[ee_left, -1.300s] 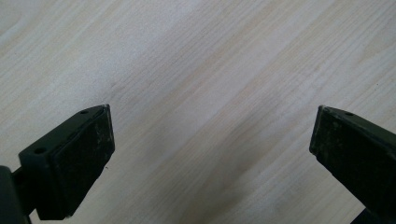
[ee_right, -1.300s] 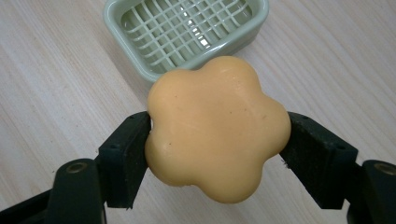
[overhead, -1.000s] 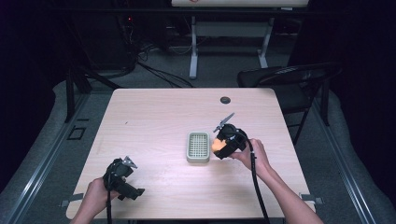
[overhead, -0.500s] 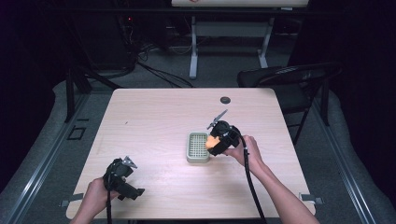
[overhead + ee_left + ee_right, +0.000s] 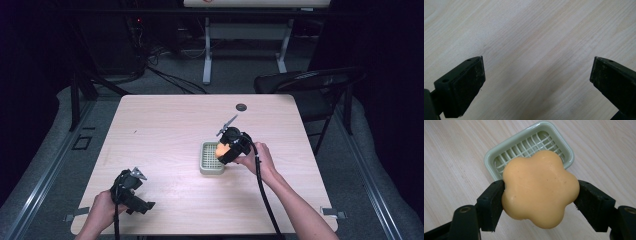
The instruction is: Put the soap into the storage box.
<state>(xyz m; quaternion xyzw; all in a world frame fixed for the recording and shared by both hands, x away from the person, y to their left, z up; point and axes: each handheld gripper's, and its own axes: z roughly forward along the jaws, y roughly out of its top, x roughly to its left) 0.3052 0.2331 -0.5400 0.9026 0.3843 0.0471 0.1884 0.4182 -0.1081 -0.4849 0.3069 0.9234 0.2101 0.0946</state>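
Observation:
An orange flower-shaped soap (image 5: 540, 188) is pinched between the jaws of my right gripper (image 5: 540, 202), which is shut on it. Just beyond it on the table lies a pale green slotted soap dish (image 5: 506, 150). From above, the right gripper (image 5: 226, 150) holds the soap (image 5: 220, 149) over the right edge of the dish (image 5: 209, 159). My left gripper (image 5: 131, 192) rests near the table's front left corner; in its own view its jaws stand wide apart over bare wood, left gripper (image 5: 537, 80) open with nothing between them.
A light wood table (image 5: 165, 130) has a dark round grommet (image 5: 241, 107) near its far edge. A black chair (image 5: 310, 85) stands behind the table's right corner. Cables and a white stand leg lie on the floor beyond.
My right gripper has carried the soap leftward and slightly away from me, from beside the dish to over its right edge. The left gripper has stayed still.

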